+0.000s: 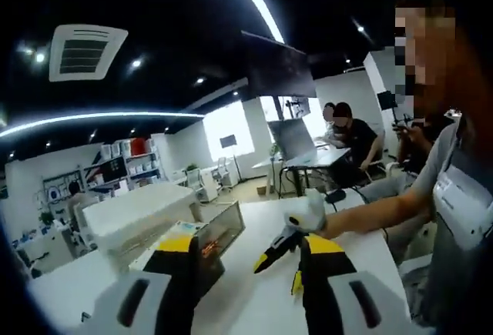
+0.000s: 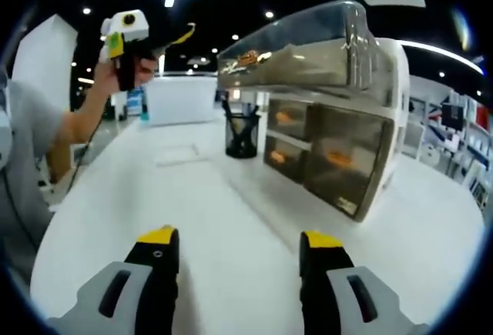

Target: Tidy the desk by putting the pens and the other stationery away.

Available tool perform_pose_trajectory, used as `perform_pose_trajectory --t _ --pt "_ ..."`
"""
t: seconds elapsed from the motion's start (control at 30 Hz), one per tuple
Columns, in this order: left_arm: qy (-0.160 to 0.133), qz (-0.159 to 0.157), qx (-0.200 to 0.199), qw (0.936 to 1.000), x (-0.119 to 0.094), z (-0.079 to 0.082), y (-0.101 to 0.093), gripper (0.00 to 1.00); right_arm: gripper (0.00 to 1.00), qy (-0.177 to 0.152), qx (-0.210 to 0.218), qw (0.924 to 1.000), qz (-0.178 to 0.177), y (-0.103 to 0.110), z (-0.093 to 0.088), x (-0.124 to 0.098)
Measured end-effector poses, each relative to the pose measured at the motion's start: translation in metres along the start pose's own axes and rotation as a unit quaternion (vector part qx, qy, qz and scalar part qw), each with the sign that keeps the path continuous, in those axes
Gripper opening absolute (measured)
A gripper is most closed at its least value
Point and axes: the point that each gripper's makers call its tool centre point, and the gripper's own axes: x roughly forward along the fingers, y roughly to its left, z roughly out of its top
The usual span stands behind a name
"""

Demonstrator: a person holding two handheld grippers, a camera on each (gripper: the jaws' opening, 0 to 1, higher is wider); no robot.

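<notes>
- My left gripper (image 1: 246,262) is raised above the desk (image 1: 262,304), jaws apart and empty; swinging it down carelessly could knock the drawer organiser (image 1: 212,239) just ahead.
- My right gripper (image 2: 239,246) hovers low over the white desk, jaws apart, nothing between them.
- The mesh pen cup (image 2: 242,135) stands ahead of the right gripper, just beside the organiser; it looks light, so a clumsy reach may tip it.
- I cannot make out any loose pens.

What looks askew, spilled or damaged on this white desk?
Nothing stands out. The translucent drawer organiser stands upright with drawers shut, the black mesh pen cup is upright beside it, and the white desk shows no spill.
</notes>
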Motion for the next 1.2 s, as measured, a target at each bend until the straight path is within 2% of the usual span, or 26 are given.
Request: perform_pose_trajectory --t 0.1,0.17,0.3,0.4,0.53,0.57,0.67,0.7,0.73,0.77,0.9,1.2 --pt "-0.004 0.003 -0.009 1.0 -0.004 -0.013 0.005 0.53 0.59 0.0 -0.002 1.0 0.0 0.001 0.0 0.0" --pt "-0.017 0.015 -0.012 0.9997 -0.008 -0.023 0.012 0.52 0.59 -0.003 -0.002 1.0 0.0 0.001 0.0 0.0" --pt "0.019 0.037 0.003 0.9991 -0.014 -0.069 0.026 0.52 0.59 -0.01 0.0 0.9999 -0.008 -0.004 0.003 -0.003" --pt "0.031 0.053 -0.023 0.9979 -0.018 -0.106 0.039 0.52 0.61 -0.026 0.012 0.9993 -0.025 -0.012 0.009 -0.009" --pt "0.029 0.081 -0.037 0.9956 -0.021 -0.131 0.051 0.52 0.6 -0.043 0.015 0.9981 -0.04 -0.018 0.016 -0.015" --pt "0.042 0.081 -0.038 0.9951 -0.021 -0.139 0.05 0.52 0.6 -0.047 0.018 0.9977 -0.046 -0.022 0.017 -0.017" --pt "0.048 0.076 -0.04 0.9952 -0.02 -0.149 0.046 0.52 0.59 -0.053 0.022 0.9969 -0.054 -0.025 0.019 -0.02" --pt "0.061 0.074 -0.05 0.9942 -0.019 -0.16 0.044 0.51 0.59 -0.057 0.024 0.9964 -0.058 -0.026 0.021 -0.02" --pt "0.066 0.071 -0.054 0.9938 -0.018 -0.164 0.042 0.51 0.59 -0.057 0.024 0.9963 -0.06 -0.025 0.021 -0.02" --pt "0.084 0.059 -0.062 0.9928 -0.017 -0.173 0.036 0.51 0.59 -0.056 0.024 0.9961 -0.063 -0.025 0.021 -0.02" --pt "0.096 0.05 -0.052 0.9928 -0.013 -0.18 0.031 0.51 0.61 -0.046 0.018 0.9954 -0.082 -0.027 0.017 -0.018" --pt "0.092 0.059 -0.042 0.9931 -0.017 -0.174 0.032 0.51 0.6 -0.041 0.014 0.9962 -0.076 -0.021 0.015 -0.015"
